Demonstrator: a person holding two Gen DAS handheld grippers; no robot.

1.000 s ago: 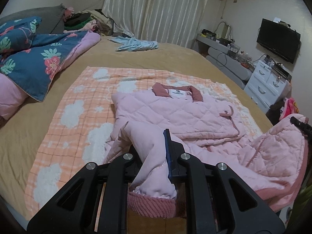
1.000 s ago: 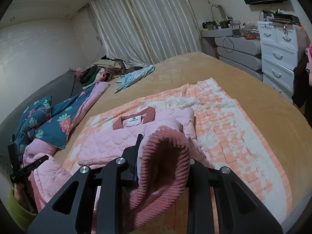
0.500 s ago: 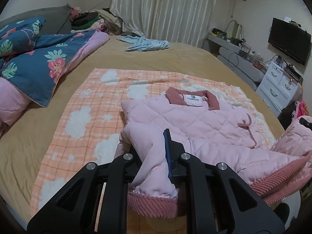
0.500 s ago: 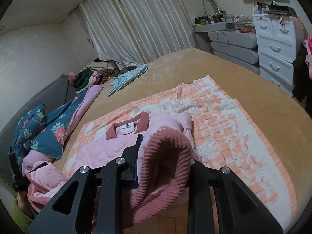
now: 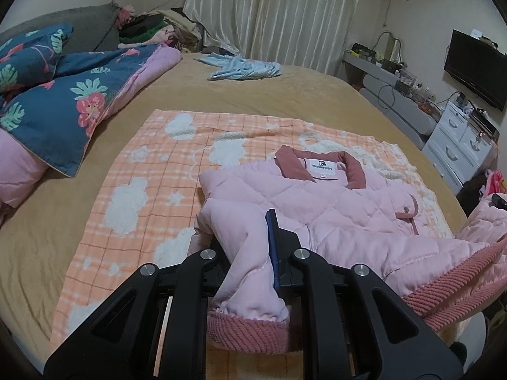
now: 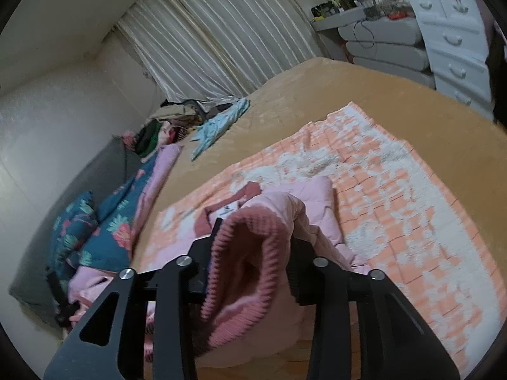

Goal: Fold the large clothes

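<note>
A pink quilted jacket [image 5: 332, 209] with a dark pink collar lies on an orange checked blanket [image 5: 152, 177] on the bed. Its lower part is lifted toward me. My left gripper [image 5: 250, 247] is shut on the jacket's hem near the left corner, with the ribbed band [image 5: 247, 329] hanging below. My right gripper [image 6: 253, 247] is shut on the ribbed hem [image 6: 247, 253] at the jacket's right side; the collar [image 6: 247, 190] shows just beyond it. The right view is tilted and blurred.
A blue floral quilt [image 5: 60, 101] lies at the bed's left. A light blue garment [image 5: 240, 69] and a clothes pile [image 5: 152, 28] sit at the far end by the curtains. White drawers [image 5: 459, 145] and a wall television [image 5: 475, 63] stand to the right.
Both grippers have carried the held hem forward toward the collar and risen a little. The right gripper has rolled, so its view is now tilted.
</note>
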